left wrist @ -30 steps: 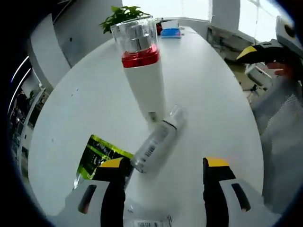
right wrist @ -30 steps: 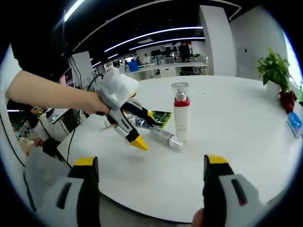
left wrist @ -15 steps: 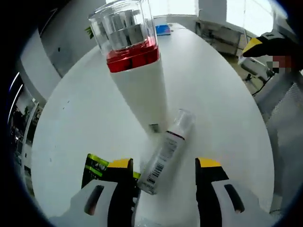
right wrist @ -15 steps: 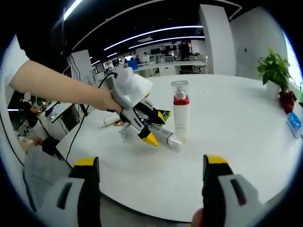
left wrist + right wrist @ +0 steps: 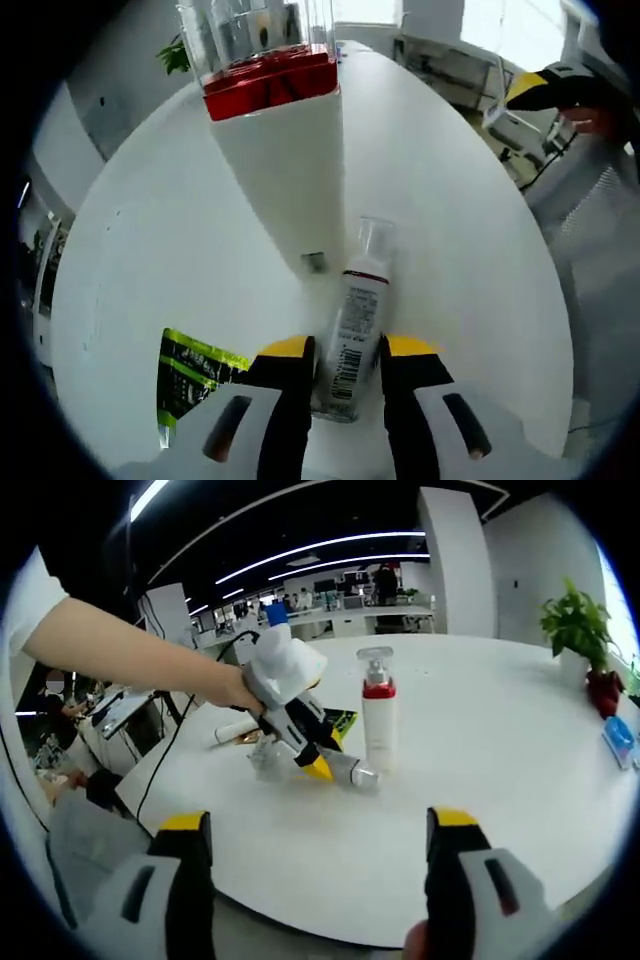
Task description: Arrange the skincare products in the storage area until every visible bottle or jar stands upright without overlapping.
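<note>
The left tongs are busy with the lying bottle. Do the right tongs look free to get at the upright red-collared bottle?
Probably yes: the right tongs are open and empty, the bare table lies before the red-collared bottle, and the left tongs sit beside it.

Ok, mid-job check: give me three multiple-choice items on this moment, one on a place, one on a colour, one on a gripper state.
1. Where does the small lying bottle sit?
A. On top of the plant
B. On the table beside the base of the tall pump bottle
C. Inside a drawer

2. What colour is the band under the tall pump bottle's clear cap?
A. Red
B. Blue
C. Green

3. How is the left gripper?
A. Wide open, nothing between its jaws
B. Shut on the green packet
C. Closed around the small lying bottle

Answers:
1 B: its cap end lies by the tall bottle's foot.
2 A: the band is red.
3 C: both yellow tips flank the bottle's body closely.
</note>
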A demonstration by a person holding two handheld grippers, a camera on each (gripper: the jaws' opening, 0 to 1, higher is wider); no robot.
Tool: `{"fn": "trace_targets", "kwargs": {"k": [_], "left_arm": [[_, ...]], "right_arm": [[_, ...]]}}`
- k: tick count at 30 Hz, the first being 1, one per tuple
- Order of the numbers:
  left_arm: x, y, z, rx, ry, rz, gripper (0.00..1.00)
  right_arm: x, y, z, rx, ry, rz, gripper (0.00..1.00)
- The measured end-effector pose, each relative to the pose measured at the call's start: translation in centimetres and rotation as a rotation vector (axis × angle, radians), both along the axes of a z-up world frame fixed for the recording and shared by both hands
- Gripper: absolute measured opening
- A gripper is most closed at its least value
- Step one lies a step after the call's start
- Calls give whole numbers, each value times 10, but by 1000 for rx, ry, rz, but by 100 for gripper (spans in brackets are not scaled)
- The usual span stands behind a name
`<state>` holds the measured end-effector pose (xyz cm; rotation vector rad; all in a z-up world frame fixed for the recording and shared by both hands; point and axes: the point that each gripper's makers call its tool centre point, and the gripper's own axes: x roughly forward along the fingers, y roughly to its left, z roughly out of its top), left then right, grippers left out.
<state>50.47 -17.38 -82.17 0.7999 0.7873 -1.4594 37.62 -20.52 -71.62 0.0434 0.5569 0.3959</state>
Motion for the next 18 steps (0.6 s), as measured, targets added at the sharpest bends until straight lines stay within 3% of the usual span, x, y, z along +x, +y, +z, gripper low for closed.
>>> {"fn": "trace_targets", "kwargs": {"k": [18], "left_arm": [[-11, 6, 7, -12, 74, 52, 17]], "right_arm": [[0, 0, 0, 1, -4, -2, 88]]}}
